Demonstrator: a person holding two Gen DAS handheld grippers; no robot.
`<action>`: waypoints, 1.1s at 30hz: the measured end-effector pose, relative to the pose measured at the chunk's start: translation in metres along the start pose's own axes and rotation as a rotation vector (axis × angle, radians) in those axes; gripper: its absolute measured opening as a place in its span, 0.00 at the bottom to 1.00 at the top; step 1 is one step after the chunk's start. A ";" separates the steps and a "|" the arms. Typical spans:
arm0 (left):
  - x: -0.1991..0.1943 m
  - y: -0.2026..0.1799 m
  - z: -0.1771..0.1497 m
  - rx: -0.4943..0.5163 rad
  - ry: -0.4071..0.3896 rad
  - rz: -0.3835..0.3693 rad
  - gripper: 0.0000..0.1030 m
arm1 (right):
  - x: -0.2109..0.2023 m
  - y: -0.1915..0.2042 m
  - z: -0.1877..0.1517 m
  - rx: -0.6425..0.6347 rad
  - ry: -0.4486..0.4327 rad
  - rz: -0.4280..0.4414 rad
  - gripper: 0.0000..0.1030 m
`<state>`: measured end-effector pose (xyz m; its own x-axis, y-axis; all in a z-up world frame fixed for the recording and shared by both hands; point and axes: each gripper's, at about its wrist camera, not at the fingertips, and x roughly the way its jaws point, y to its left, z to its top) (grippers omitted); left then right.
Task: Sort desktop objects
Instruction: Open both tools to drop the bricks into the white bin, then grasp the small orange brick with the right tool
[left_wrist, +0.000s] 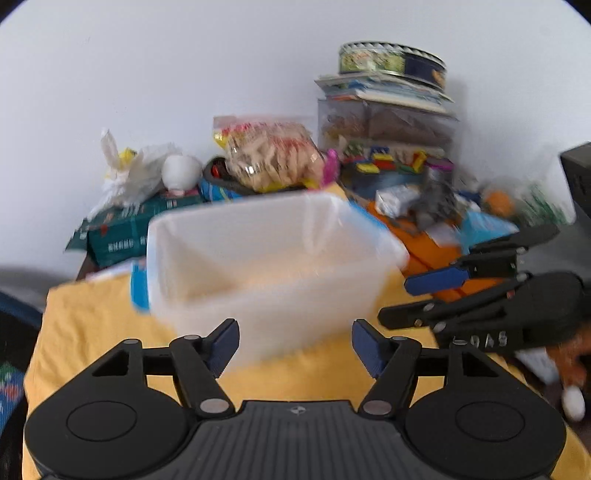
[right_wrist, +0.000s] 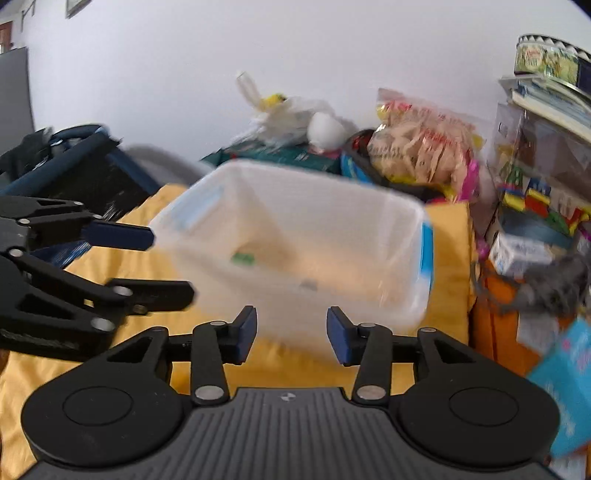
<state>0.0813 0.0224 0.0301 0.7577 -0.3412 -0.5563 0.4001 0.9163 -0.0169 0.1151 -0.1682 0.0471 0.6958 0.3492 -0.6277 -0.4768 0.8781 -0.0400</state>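
Observation:
A translucent plastic box (left_wrist: 258, 306) with blue clips stands on a yellow cloth (left_wrist: 92, 325), blurred in both views. In the right wrist view the box (right_wrist: 362, 295) holds a small green piece (right_wrist: 242, 258) and a small grey piece (right_wrist: 308, 284). My left gripper (left_wrist: 295, 343) is open just short of the box's near wall, its blue pads (left_wrist: 225, 343) touching nothing. My right gripper (right_wrist: 291, 332) is open too, facing the box's near wall from the other side. Each gripper shows in the other's view: the right gripper (left_wrist: 402, 299) at the right, the left gripper (right_wrist: 162, 262) at the left.
Behind the box lie a snack bag (left_wrist: 269, 158), a white plastic bag (left_wrist: 129, 173) and a green carton (left_wrist: 122, 229). At the right stand a clear bin of coloured blocks (left_wrist: 388, 147) under books and a tin (left_wrist: 391, 62), plus orange items (left_wrist: 432, 247). A dark blue chair (right_wrist: 85, 166) is at the left.

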 end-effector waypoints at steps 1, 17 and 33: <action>-0.007 -0.004 -0.011 0.009 0.017 -0.002 0.69 | -0.003 0.001 -0.010 -0.006 0.018 0.014 0.45; -0.043 -0.064 -0.121 0.091 0.261 -0.034 0.66 | -0.021 0.032 -0.127 0.122 0.294 0.150 0.29; -0.013 -0.046 -0.120 0.094 0.286 0.022 0.66 | -0.024 0.063 -0.138 -0.051 0.302 0.121 0.16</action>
<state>-0.0085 0.0101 -0.0612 0.5962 -0.2365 -0.7672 0.4412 0.8949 0.0670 -0.0058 -0.1661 -0.0482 0.4454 0.3304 -0.8321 -0.5779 0.8160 0.0147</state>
